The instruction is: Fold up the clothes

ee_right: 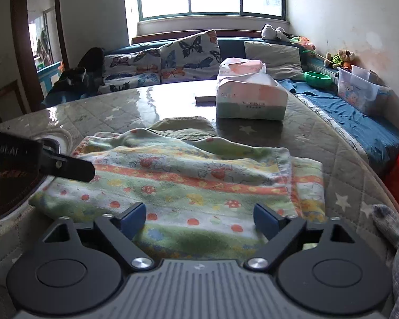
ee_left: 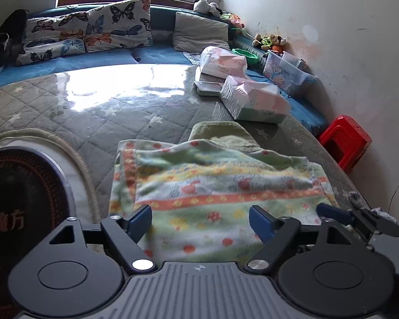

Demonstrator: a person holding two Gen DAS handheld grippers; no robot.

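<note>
Low in the frame, centre, the patterned towel (ee_right: pixel 188 183) lies doubled on the worktop (ee_right: pixel 319 138) — both my left claw (ee_left: pixel 200 219) and right claw (ee_right: pixel 199 216) hover over it, jaws apart, gripping nothing — folded already or mid-fold, I can't judge

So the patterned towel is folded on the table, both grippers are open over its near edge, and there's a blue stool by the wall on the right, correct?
One thing is off: the stool is red, not blue, as the left wrist view shows. The patterned towel does lie folded on the table, with the left gripper and right gripper open over its near edge.
</note>
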